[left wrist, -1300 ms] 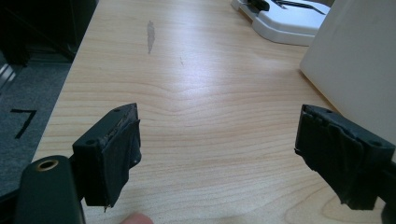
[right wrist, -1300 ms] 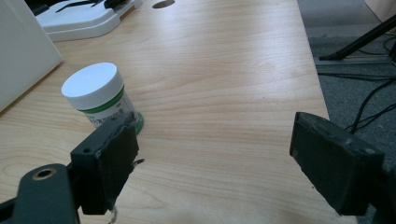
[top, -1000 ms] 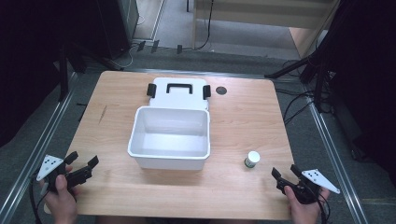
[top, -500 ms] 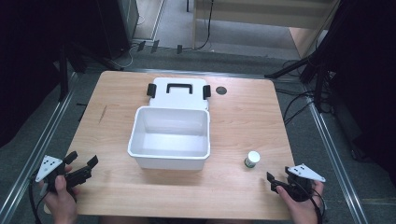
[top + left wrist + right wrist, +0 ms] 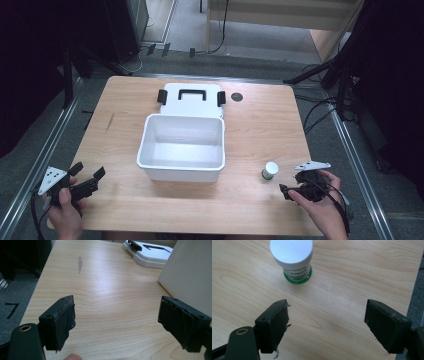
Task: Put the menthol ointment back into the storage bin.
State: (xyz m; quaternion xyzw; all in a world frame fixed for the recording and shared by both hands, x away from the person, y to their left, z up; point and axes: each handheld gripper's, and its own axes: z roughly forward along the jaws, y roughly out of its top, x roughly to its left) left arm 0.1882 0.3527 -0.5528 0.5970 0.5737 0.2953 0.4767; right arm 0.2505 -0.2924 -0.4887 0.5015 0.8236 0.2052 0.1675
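— While the left hand-held gripper (image 5: 85, 184) sits by the near left corner of the surface (image 5: 260, 120), jaws apart and holding nothing, what lies ahead of it?

— Bare wood, then the side wall of the open white box (image 5: 182, 150) at the middle; its lid (image 5: 192, 97) lies flat toward the far edge.

— And the small jar (image 5: 270, 170)?

— Upright, white cap up, green band at its base, near the near right corner, just right of the box.

— Which hand is nearer?

— The right hand-held gripper (image 5: 300, 186), clearly. Its jaws stand wide apart and empty, and in the right gripper view the jar (image 5: 292, 260) lies ahead, left of the gap's centre. I judge a short forward reach, shifted left, would bracket it.
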